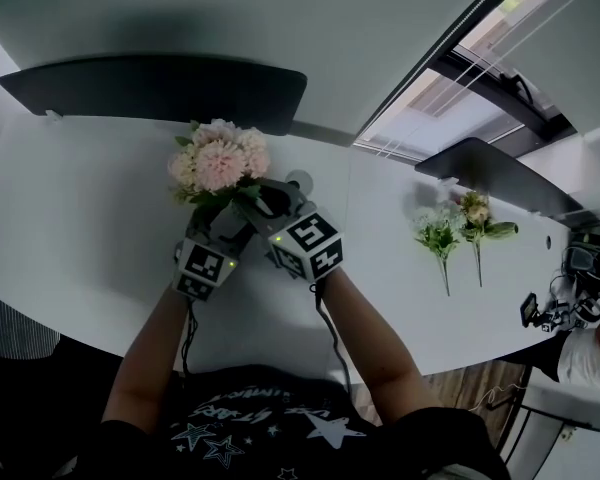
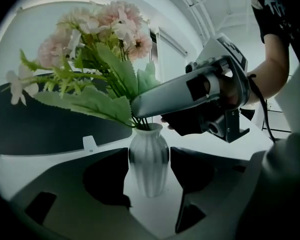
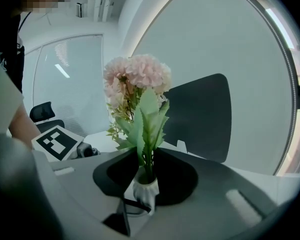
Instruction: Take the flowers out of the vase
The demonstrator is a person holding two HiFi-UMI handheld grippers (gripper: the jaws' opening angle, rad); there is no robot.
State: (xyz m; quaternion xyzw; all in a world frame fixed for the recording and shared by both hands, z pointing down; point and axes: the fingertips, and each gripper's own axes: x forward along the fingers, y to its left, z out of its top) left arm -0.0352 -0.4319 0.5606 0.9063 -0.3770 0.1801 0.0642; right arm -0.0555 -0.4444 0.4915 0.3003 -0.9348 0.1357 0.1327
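Left gripper (image 2: 149,153) holds its jaws spread wide, the white ribbed vase (image 2: 148,169) standing between them on the table (image 2: 151,217), low at centre of its view; right gripper (image 3: 146,165) has its jaws clamped on the green stems (image 3: 148,159) just above the vase's mouth; pink flowers (image 3: 137,76) fan out overhead; far right in the head view, two loose sprigs (image 1: 439,233) lie well apart from the vase.

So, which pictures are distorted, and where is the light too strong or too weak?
Both gripper views bend like fisheye, corners black; in the left gripper view the vase is sharp, the flowers pale and soft; head view: window brightest, person's shirt dark.
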